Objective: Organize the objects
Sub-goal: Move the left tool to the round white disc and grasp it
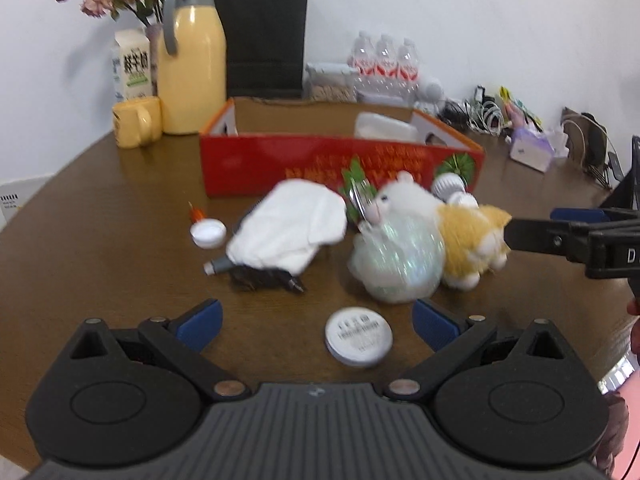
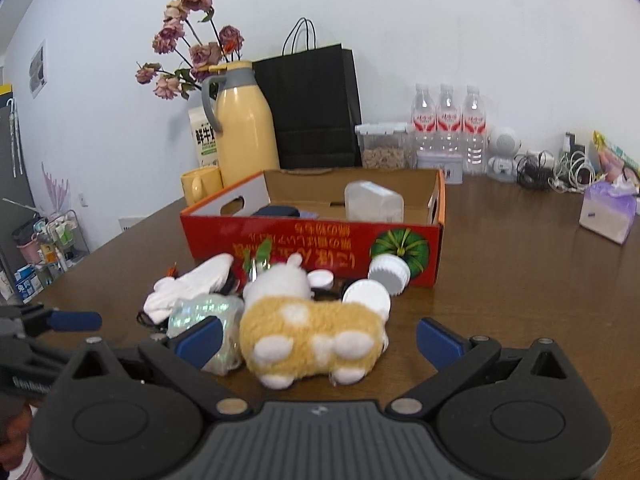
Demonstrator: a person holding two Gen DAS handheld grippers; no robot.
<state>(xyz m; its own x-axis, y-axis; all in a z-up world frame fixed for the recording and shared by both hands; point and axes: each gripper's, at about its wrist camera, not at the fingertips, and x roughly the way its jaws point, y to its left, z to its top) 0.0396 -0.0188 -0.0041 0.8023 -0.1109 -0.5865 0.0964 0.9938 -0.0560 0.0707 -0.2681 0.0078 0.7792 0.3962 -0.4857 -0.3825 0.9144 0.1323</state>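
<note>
Right wrist view: right gripper (image 2: 318,340) fingers spread wide, straddling the plush toy (image 2: 312,332), not touching it. The toy lies just before the red box (image 2: 312,248). Left gripper (image 1: 316,320) likewise spread; the round tin (image 1: 358,336) before the box apparently sits between its fingers.

A dark brown wooden table (image 2: 520,240) is set against a plain white wall (image 2: 440,20). At the far left, a grey panel (image 2: 12,152) and a wire rack (image 2: 60,240) crowded with small containers are seen.
</note>
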